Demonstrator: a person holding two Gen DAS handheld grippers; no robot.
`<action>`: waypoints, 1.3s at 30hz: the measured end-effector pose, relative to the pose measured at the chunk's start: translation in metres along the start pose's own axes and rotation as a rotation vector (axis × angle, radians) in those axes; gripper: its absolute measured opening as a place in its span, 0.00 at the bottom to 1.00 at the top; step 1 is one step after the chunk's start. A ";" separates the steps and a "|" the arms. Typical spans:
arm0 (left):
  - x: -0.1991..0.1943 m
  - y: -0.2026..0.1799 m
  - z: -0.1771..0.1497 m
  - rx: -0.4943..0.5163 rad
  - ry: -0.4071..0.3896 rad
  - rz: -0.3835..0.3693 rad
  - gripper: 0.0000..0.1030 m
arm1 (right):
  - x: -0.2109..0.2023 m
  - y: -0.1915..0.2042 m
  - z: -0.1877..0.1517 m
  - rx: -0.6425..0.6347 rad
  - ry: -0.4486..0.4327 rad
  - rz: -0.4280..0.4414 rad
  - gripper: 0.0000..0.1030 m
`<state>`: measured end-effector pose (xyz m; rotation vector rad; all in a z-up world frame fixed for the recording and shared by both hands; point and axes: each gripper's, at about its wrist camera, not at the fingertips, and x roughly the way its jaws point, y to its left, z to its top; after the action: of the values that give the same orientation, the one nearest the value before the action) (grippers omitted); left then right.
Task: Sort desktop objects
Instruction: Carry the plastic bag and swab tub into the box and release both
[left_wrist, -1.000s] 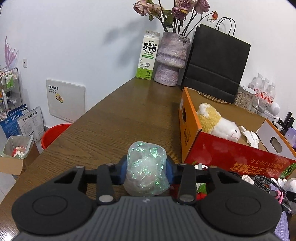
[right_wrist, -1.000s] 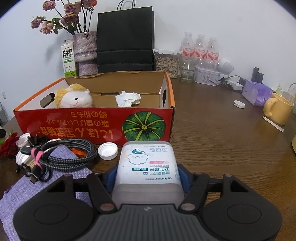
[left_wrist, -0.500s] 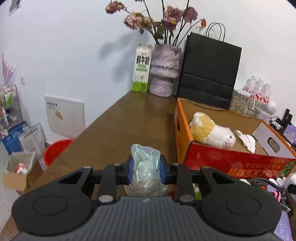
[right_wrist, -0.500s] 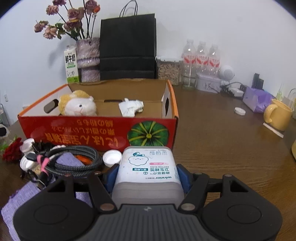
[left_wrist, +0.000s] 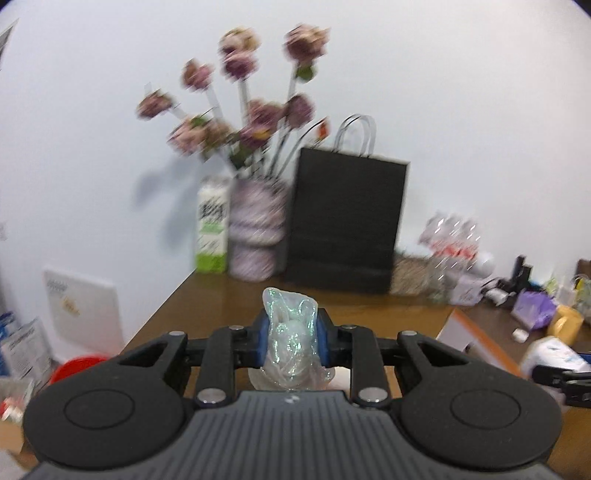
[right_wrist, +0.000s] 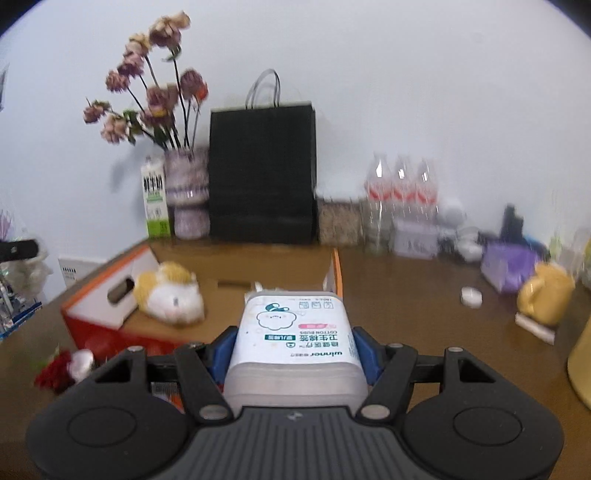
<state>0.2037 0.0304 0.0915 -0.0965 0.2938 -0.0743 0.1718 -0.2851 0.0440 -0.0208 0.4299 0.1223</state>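
Note:
My left gripper (left_wrist: 290, 338) is shut on a crumpled iridescent plastic bag (left_wrist: 290, 321) and holds it high above the wooden desk. My right gripper (right_wrist: 293, 341) is shut on a white cotton-bud box (right_wrist: 293, 334) with a blue-green label, held above the near edge of the orange and red cardboard box (right_wrist: 107, 291). That cardboard box holds a white and yellow plush toy (right_wrist: 168, 293) and a crumpled white paper. In the left wrist view the right gripper's cotton-bud box (left_wrist: 554, 358) shows at the right edge, beside the cardboard box's corner (left_wrist: 465, 328).
At the back wall stand a milk carton (right_wrist: 155, 199), a vase of dried flowers (right_wrist: 186, 192), a black paper bag (right_wrist: 262, 173), a jar and water bottles (right_wrist: 400, 192). A yellow mug (right_wrist: 545, 295), a white cap (right_wrist: 471, 297) and a purple pack (right_wrist: 511, 264) lie to the right. A red flower (right_wrist: 53, 371) lies left of the cardboard box.
Both grippers have risen and tilted up, each keeping its object. The left view has swung right and now looks over the cardboard box's corner; the right gripper has moved forward over its near wall.

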 end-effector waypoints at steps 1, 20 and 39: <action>0.006 -0.007 0.007 0.006 -0.007 -0.017 0.25 | 0.005 0.001 0.009 -0.006 -0.008 0.006 0.62; 0.217 -0.083 0.015 0.059 0.385 -0.044 0.25 | 0.200 0.031 0.075 -0.080 0.246 0.008 0.62; 0.267 -0.092 -0.017 0.073 0.554 0.011 0.60 | 0.253 0.013 0.061 0.003 0.415 0.044 0.90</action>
<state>0.4483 -0.0852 0.0088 0.0004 0.8442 -0.1006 0.4236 -0.2403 -0.0065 -0.0340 0.8454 0.1612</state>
